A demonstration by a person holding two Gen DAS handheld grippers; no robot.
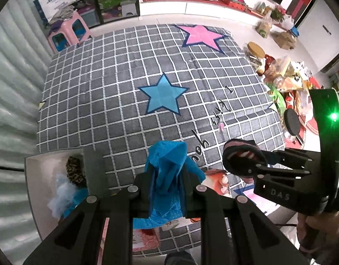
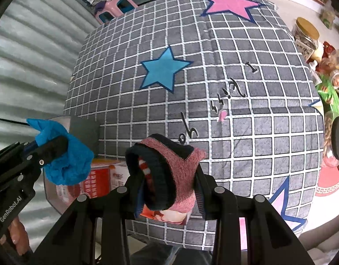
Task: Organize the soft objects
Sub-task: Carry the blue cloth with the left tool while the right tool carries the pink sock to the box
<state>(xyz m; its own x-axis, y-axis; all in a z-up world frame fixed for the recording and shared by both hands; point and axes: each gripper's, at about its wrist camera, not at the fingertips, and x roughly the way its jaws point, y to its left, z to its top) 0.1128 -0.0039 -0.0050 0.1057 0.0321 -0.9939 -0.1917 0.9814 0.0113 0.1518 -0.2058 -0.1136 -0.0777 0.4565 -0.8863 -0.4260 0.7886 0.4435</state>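
My left gripper (image 1: 166, 176) is shut on a crumpled blue cloth (image 1: 167, 167) and holds it above the grid-patterned rug (image 1: 116, 72). It also shows at the left of the right wrist view (image 2: 56, 148), with the blue cloth (image 2: 67, 163) bunched around its fingers. My right gripper (image 2: 167, 176) is shut on a rolled pink and black sock (image 2: 169, 167). The same gripper (image 1: 242, 161) shows at the right of the left wrist view, with the sock (image 1: 240, 154) in it. A white box (image 1: 43, 176) at lower left holds a leopard-print item (image 1: 74, 172) and pale blue fluff (image 1: 61, 196).
A red and white printed package (image 2: 98, 181) lies under the left gripper. A pink stool (image 1: 67, 31) stands past the rug's far left corner. Jars and snack bags (image 1: 277, 70) crowd the floor right of the rug. A grey curtain (image 1: 12, 88) hangs at left.
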